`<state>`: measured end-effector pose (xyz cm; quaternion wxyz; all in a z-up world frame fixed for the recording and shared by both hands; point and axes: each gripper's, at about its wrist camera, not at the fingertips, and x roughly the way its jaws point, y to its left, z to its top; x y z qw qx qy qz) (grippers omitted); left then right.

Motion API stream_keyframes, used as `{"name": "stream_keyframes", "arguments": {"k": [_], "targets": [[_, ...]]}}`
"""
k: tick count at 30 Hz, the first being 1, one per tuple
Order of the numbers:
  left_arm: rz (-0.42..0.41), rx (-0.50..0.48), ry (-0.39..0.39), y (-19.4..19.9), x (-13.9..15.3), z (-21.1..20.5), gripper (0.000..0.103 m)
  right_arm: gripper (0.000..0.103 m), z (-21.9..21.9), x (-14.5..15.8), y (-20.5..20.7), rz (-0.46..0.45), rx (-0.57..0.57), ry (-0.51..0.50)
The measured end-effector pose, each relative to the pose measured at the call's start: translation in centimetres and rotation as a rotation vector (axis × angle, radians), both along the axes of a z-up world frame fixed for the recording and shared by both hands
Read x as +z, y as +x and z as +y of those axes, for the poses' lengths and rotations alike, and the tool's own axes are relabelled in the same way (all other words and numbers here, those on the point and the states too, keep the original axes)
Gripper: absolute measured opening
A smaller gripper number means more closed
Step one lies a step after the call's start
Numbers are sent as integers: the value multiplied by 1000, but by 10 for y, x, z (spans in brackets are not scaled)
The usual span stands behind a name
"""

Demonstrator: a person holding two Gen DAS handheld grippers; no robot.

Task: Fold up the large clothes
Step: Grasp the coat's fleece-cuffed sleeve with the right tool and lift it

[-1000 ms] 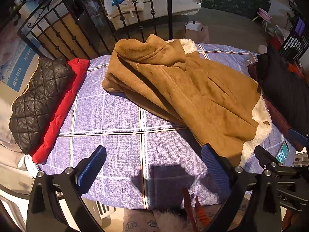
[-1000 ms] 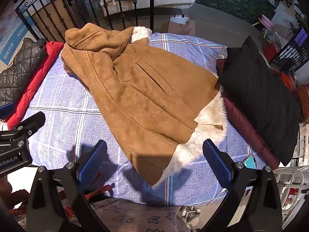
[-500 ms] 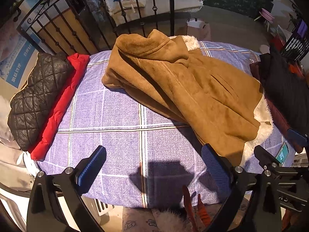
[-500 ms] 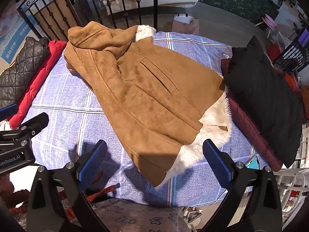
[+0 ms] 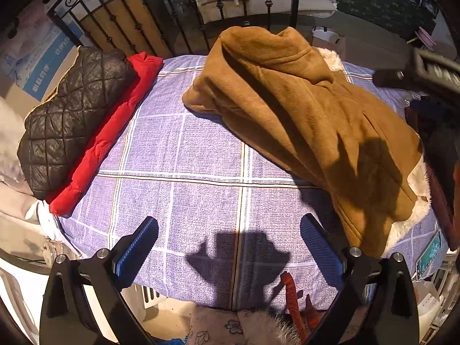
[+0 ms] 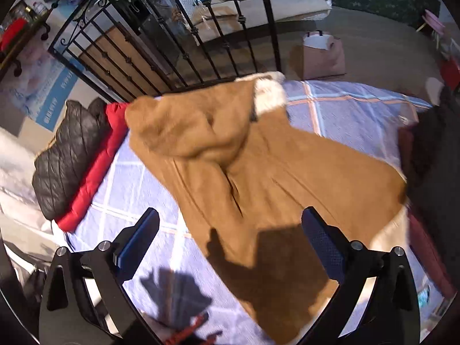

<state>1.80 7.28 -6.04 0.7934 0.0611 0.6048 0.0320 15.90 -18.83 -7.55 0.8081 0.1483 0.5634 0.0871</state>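
Brown coat (image 5: 310, 120) lies diagonally across the checked bedspread (image 5: 201, 172), fleece lining showing at hem. Left gripper (image 5: 230, 247) hovers over bare bedspread left of the coat, jaws apart, empty. Right gripper (image 6: 230, 238) hovers above the coat, jaws apart, empty.

Hard sunlight casts sharp shadows; the right wrist view is motion-blurred, edges fisheye-bent.
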Motion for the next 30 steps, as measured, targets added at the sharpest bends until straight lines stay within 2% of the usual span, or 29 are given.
{"name": "stream_keyframes", "arguments": {"k": [2, 7, 9, 10, 11, 12, 13, 14, 16, 19, 21, 22, 24, 26, 27, 29, 30], "targets": [[-2, 28, 1, 0, -4, 12, 97, 98, 8, -15, 35, 17, -14, 33], [-22, 86, 47, -1, -14, 45, 97, 98, 20, -59, 97, 58, -65, 8], [-11, 121, 45, -3, -20, 60, 97, 98, 27, -83, 111, 106, -44, 79], [-3, 145, 45, -4, -24, 69, 97, 92, 30, -90, 113, 129, -45, 114], [2, 165, 48, -6, -27, 77, 97, 81, 35, -96, 112, 146, -35, 183], [4, 185, 51, -8, -29, 86, 97, 59, 43, -94, 109, 143, -18, 197], [4, 205, 58, -10, -30, 94, 97, 46, 55, -85, 103, 116, 17, 149], [4, 223, 65, -12, -31, 100, 97, 41, 72, -73, 96, 81, 81, 74], [-3, 268, 72, -14, -32, 119, 97, 26, 99, -52, 75, 45, 172, 42], [-21, 355, 84, -16, -26, 154, 97, 22, 137, -19, 29, 4, 326, 84], [-42, 409, 107, -16, -18, 179, 97, 20, 170, 2, -17, -8, 490, 142], [-55, 435, 119, -16, -13, 191, 97, 15, 186, 6, -41, 0, 566, 161], [-86, 480, 137, -15, -2, 214, 97, 15, 218, 1, -88, 69, 745, 197], [-109, 511, 153, -14, 5, 232, 97, 15, 245, -22, -127, 157, 923, 177], [-112, 525, 156, -13, 7, 239, 97, 15, 253, -31, -143, 154, 979, 165], [-109, 538, 142, -13, 8, 247, 97, 15, 256, -39, -148, 189, 985, 170], [-107, 542, 128, -14, 7, 249, 97, 15, 253, -37, -141, 174, 962, 154]]}}
